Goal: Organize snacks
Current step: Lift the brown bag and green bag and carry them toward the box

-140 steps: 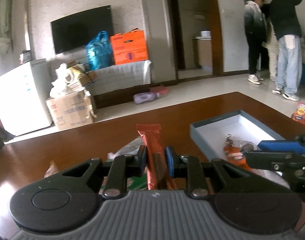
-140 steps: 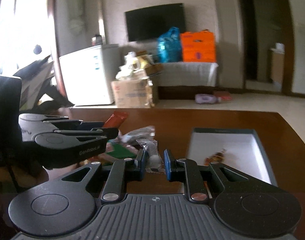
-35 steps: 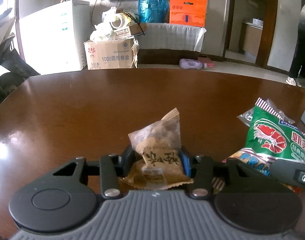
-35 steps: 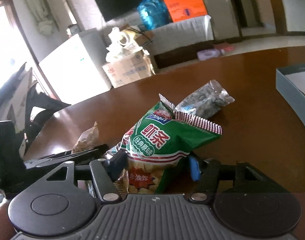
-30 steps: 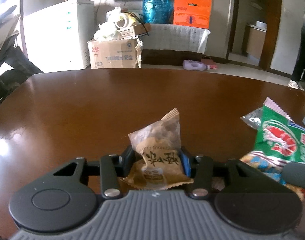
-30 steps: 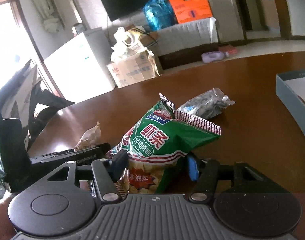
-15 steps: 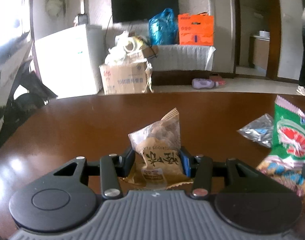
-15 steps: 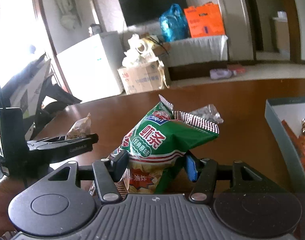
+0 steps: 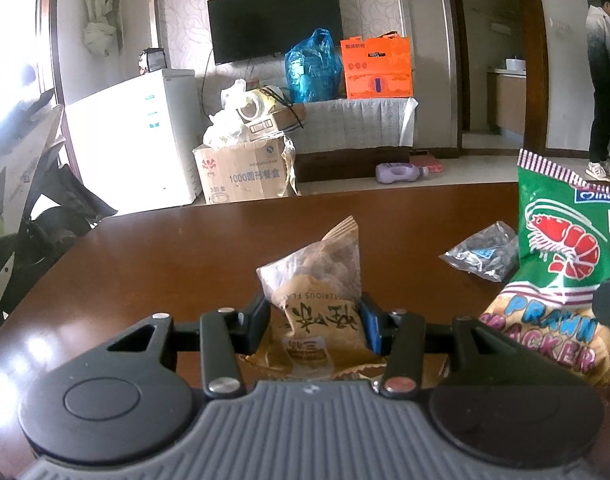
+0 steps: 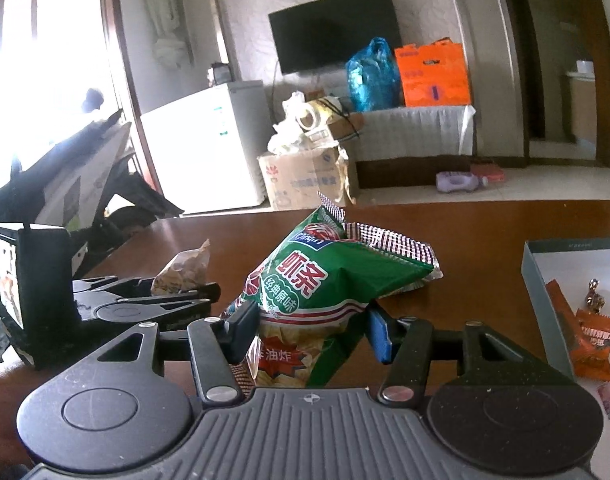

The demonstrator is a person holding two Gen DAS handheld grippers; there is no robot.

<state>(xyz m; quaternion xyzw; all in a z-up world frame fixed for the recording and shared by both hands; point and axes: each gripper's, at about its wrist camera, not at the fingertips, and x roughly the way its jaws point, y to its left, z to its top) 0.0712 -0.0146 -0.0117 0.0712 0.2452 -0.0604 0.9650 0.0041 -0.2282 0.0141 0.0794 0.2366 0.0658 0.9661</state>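
left gripper (image 9: 316, 322) jaws pinching a small brown paper-and-clear nut packet (image 9: 319, 296), lifted over the dark wooden bench (image 9: 177, 256), right gripper (image 10: 311, 330) clamped on the green crinkly prawn cracker bag (image 10: 329, 280), grey shallow box (image 10: 535, 280) sitting off right

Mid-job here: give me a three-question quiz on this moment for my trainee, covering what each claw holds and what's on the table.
1. True or false: the left claw is shut on the brown snack pouch.
2. The right claw grips which item?
A. the clear packet of dark seeds
B. the green prawn cracker bag
C. an orange packet
3. Fill in: the orange packets lie inside the grey ____ at the right in the right wrist view.

Key
1. True.
2. B, the green prawn cracker bag; the clear packet of dark seeds lies on the table.
3. Box.
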